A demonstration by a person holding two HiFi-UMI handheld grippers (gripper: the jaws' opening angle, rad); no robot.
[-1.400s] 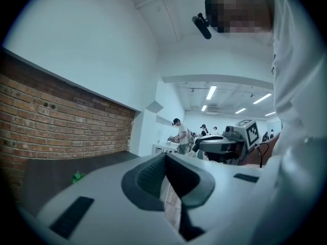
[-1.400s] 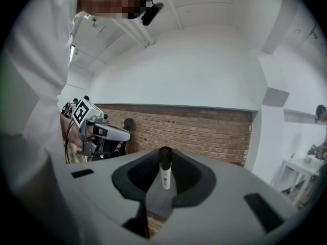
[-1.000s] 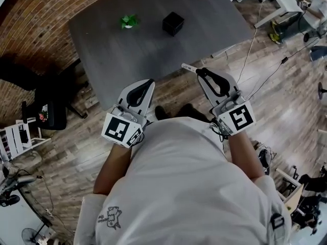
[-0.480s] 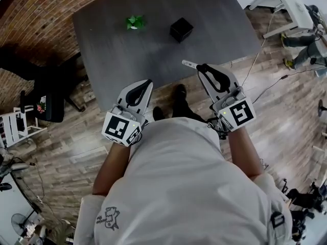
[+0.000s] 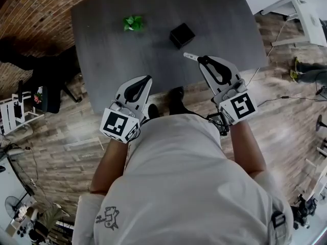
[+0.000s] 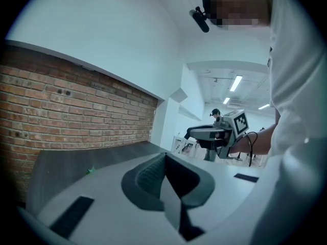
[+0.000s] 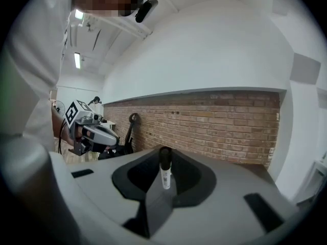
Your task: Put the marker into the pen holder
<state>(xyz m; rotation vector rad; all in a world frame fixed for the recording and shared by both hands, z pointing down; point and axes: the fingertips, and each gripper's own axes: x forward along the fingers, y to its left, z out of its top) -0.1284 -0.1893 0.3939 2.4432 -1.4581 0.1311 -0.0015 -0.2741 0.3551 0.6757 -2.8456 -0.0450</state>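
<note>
Both grippers have been brought forward to the near edge of the desk [image 5: 107,60]. The fingers of the right gripper [image 5: 203,60] are clamped on the marker [image 5: 190,56], which sticks out sideways over the desk. The black pen holder [image 5: 182,34] is seen near the middle of the desk, apart from the marker. The fingers of the left gripper [image 5: 148,78] are pressed together with nothing between them.

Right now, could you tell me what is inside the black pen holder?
Nothing sticks out of the pen holder; its dark interior cannot be made out. The marker sits in the right gripper.
</note>
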